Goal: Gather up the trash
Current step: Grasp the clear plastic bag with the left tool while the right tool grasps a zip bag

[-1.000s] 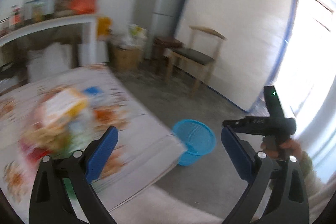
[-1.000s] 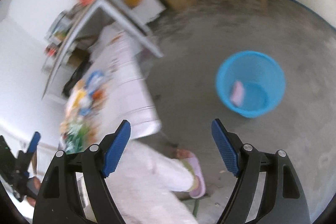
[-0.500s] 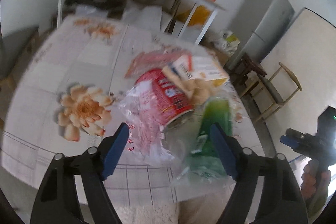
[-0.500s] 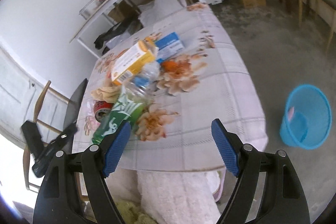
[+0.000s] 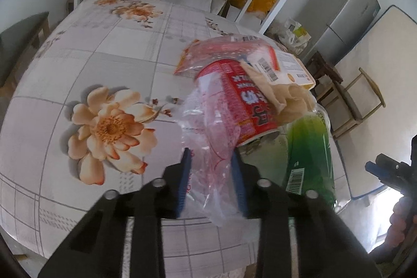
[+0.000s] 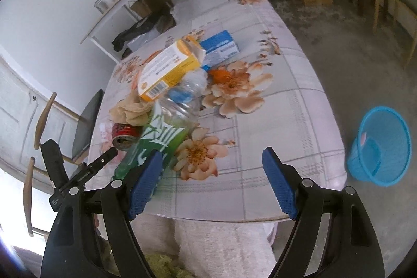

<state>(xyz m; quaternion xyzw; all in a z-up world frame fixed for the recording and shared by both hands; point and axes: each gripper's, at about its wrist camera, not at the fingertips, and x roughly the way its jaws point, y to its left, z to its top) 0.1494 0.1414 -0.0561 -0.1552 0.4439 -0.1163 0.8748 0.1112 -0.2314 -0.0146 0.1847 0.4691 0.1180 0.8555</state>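
We find the left gripper point(image 5: 211, 175) at the near edge of the flowered table point(image 5: 78, 48), its blue jaws just closed in on a crumpled clear plastic bag point(image 5: 208, 132) and pinching it. The bag drapes over a red can point(image 5: 239, 98) lying on its side. A beige crumpled wad point(image 5: 286, 100) rests on the can, a green bottle point(image 5: 310, 158) lies just beside it, and a yellow-and-white carton point(image 6: 166, 69) sits behind. From the right wrist view we see a clear plastic bottle point(image 6: 182, 100) against the carton and a blue box point(image 6: 220, 46) further back. The right gripper point(image 6: 212, 185) hangs over the table's near edge, jaws wide apart, nothing between them. A blue basket point(image 6: 380, 147) stands on the concrete floor off the table's right edge, a pink scrap inside
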